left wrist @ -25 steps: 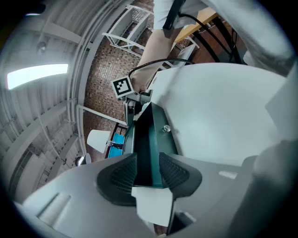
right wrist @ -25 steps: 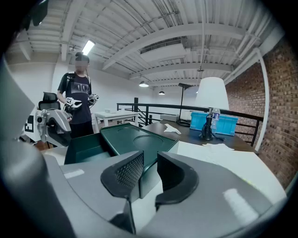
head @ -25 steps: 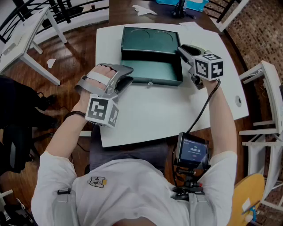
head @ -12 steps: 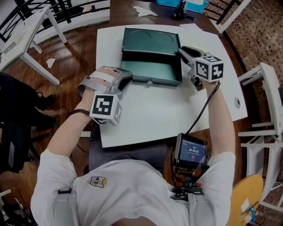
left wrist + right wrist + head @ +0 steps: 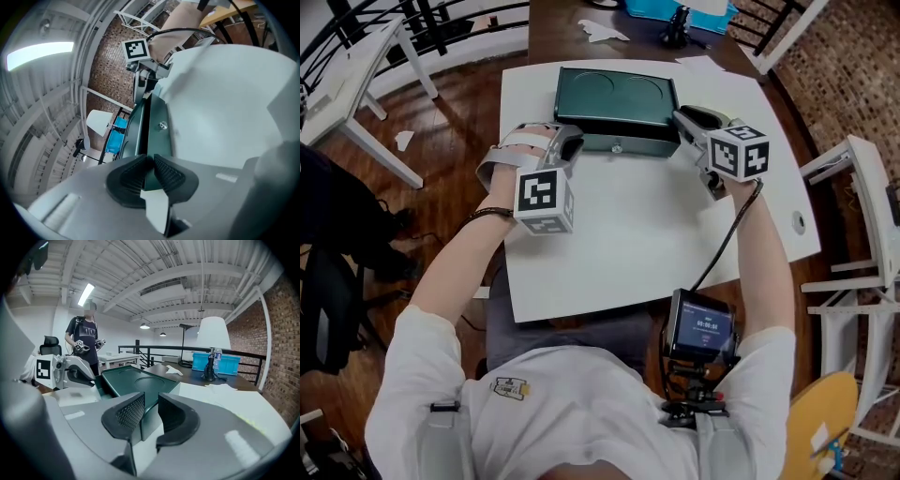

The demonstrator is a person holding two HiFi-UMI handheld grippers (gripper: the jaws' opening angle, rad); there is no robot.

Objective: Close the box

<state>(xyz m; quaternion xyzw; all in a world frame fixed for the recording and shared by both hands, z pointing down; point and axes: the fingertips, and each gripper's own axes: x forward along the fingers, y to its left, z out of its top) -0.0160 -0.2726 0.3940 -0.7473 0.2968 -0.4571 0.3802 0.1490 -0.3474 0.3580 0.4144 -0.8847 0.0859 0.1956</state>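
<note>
The ribbed black pads (image 5: 127, 177) of the left gripper (image 5: 151, 163) are clenched on a thin dark-green edge at the left end of the box (image 5: 614, 98). Whether that edge belongs to the lid or the base I cannot tell. The right gripper (image 5: 151, 405) grasps the box's opposite end, a squared green corner filling the space between its cross-hatched pads (image 5: 131, 412).

Only the left gripper view shows a narrow dark slit running between the lid (image 5: 140, 383) and the base, beside a small round metal latch (image 5: 162, 125) on the front wall. From the head view the lid looks flat and down. That view shows two shallow circles pressed into the smooth lid, and the right gripper view adds a raised rim around it.

The box sits at the far side of a matte white table (image 5: 628, 244), between the two grippers. Each gripper carries a white marker cube (image 5: 544, 199) with black squares.

The right gripper view alone shows a blue bin (image 5: 220, 363), a white lampshade (image 5: 213, 333), a brick wall and a person (image 5: 84, 345) standing in the background.
</note>
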